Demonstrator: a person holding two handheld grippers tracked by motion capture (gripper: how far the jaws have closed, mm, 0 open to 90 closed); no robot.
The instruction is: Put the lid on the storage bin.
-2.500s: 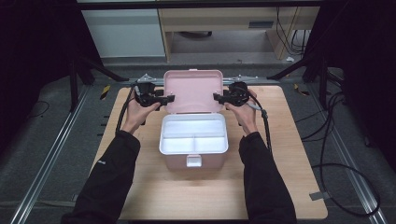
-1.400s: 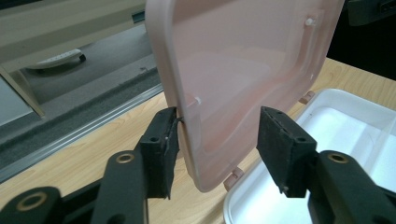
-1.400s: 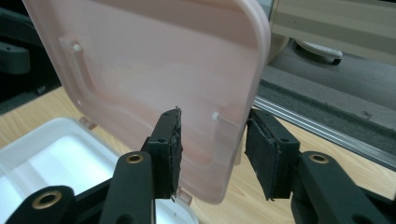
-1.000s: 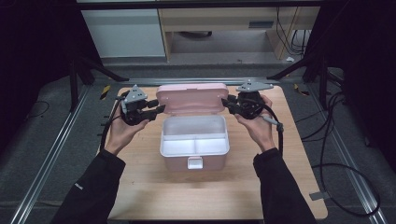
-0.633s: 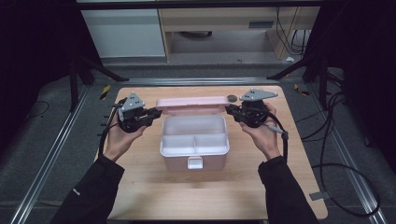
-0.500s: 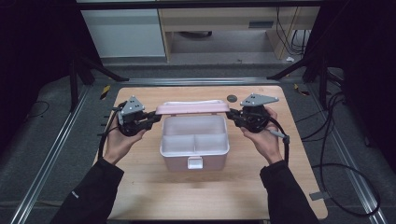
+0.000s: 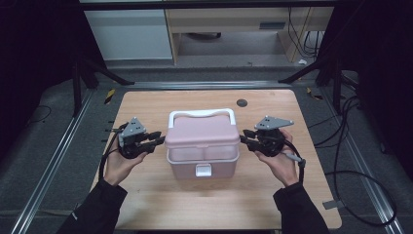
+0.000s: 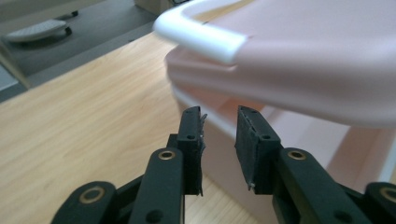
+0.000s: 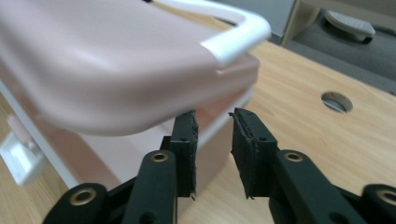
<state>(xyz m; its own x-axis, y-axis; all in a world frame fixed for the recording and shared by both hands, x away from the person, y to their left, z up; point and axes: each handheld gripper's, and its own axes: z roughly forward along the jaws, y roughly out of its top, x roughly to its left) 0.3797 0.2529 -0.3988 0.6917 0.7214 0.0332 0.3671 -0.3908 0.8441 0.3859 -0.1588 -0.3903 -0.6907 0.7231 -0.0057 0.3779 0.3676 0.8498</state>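
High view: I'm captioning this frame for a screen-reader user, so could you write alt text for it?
A pink storage box with a white handle and its lid down sits on a wooden table. A person's hands hold the left gripper and right gripper at its two sides, jaws slightly apart, gripping nothing.

A wooden table (image 7: 146,204) with a round hole (image 7: 242,103) stands on grey floor (image 7: 53,161) near loose cables (image 7: 350,146).

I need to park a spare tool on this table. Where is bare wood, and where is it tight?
Bare wood lies between the pink box and the table's near edge, and behind the box up to the round hole. Beside the box it is crowded: left gripper and right gripper flank it.
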